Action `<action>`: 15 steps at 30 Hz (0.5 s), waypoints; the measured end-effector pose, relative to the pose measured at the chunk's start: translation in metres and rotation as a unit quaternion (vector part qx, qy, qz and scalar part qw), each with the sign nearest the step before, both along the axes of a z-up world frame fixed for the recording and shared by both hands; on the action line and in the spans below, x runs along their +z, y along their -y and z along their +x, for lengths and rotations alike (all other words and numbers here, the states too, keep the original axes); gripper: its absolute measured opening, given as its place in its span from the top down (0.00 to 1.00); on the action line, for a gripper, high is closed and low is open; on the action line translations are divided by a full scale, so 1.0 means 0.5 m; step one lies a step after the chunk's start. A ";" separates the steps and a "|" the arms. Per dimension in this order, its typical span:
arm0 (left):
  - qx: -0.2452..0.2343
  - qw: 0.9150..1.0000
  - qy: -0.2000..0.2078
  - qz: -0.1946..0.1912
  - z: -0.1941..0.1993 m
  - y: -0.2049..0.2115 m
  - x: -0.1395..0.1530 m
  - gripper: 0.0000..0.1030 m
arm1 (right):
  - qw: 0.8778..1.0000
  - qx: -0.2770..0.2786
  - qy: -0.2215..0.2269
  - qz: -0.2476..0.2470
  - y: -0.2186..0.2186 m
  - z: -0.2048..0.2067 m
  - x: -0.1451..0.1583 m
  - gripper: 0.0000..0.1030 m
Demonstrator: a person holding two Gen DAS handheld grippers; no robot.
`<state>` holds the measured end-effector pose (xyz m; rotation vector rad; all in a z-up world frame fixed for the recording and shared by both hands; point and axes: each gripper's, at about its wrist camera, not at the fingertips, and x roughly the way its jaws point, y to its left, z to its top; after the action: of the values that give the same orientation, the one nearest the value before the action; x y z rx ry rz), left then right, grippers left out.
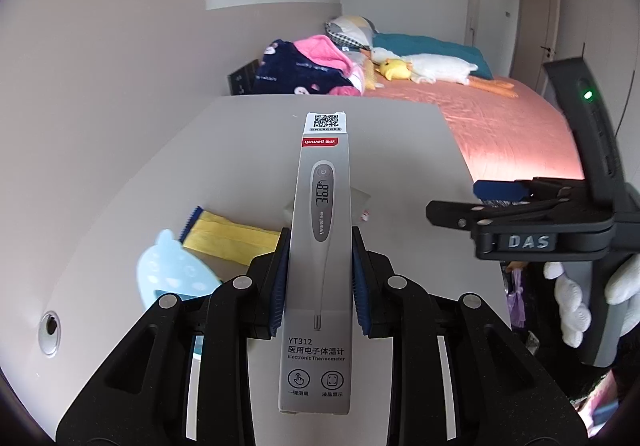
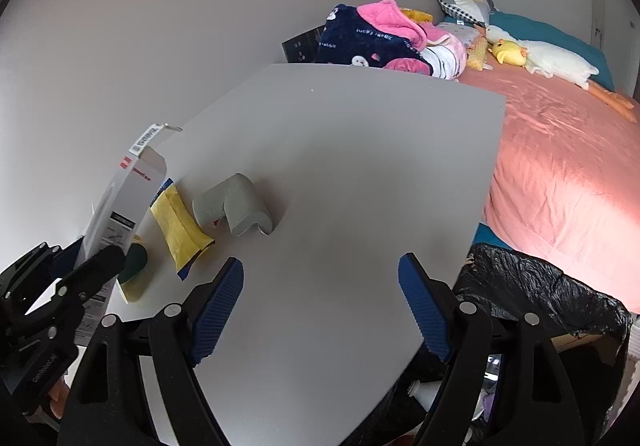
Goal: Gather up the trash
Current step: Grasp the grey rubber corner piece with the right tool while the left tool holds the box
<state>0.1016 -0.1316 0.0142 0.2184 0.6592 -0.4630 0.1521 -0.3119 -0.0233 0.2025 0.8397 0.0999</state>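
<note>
My left gripper (image 1: pixel 319 278) is shut on a grey thermometer box (image 1: pixel 320 246), held lifted above the white table (image 1: pixel 380 150); the same box (image 2: pixel 124 198) and left gripper (image 2: pixel 86 260) show at the left of the right wrist view. A yellow wrapper (image 2: pixel 176 226) and a grey L-shaped foam piece (image 2: pixel 236 206) lie on the table. My right gripper (image 2: pixel 320 306) stands open over bare tabletop with nothing between its blue pads; it appears from the side (image 1: pixel 476 202) in the left wrist view, held by a white-gloved hand (image 1: pixel 576 298).
A bin lined with a black bag (image 2: pixel 532 286) stands off the table's right edge, beside a bed with a pink sheet (image 2: pixel 568 174), plush toys and piled clothes. A light-blue plastic shape (image 1: pixel 172 270) and a cable hole (image 1: pixel 50 330) are on the table's left.
</note>
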 end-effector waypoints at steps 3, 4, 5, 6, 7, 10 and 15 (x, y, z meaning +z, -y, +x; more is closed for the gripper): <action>0.013 1.000 0.007 -0.002 -0.003 -0.019 0.012 0.73 | 1.000 0.012 -0.005 -0.007 -0.023 0.020 -0.006 0.22; 0.018 1.000 0.009 -0.002 -0.003 -0.026 0.017 0.73 | 1.000 0.016 -0.006 -0.010 -0.032 0.029 -0.007 0.22; 0.023 1.000 0.011 -0.003 -0.003 -0.032 0.021 0.73 | 1.000 0.019 -0.007 -0.011 -0.040 0.037 -0.008 0.22; 0.029 1.000 0.012 -0.005 -0.002 -0.039 0.024 0.73 | 1.000 0.022 -0.008 -0.011 -0.047 0.044 -0.008 0.22; 0.033 0.999 0.013 -0.007 -0.002 -0.046 0.027 0.73 | 1.000 0.026 -0.008 -0.010 -0.055 0.053 -0.007 0.22; 0.045 0.999 0.015 -0.015 -0.003 -0.063 0.033 0.73 | 0.999 0.039 -0.010 -0.001 -0.079 0.078 -0.006 0.22; 0.057 0.998 0.012 -0.022 -0.005 -0.079 0.033 0.73 | 0.999 0.044 -0.027 0.008 -0.116 0.127 -0.021 0.22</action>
<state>0.0992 -0.0924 0.0309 0.1439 0.6333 -0.3635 0.2154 -0.2540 -0.0336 0.1836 0.9030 0.1840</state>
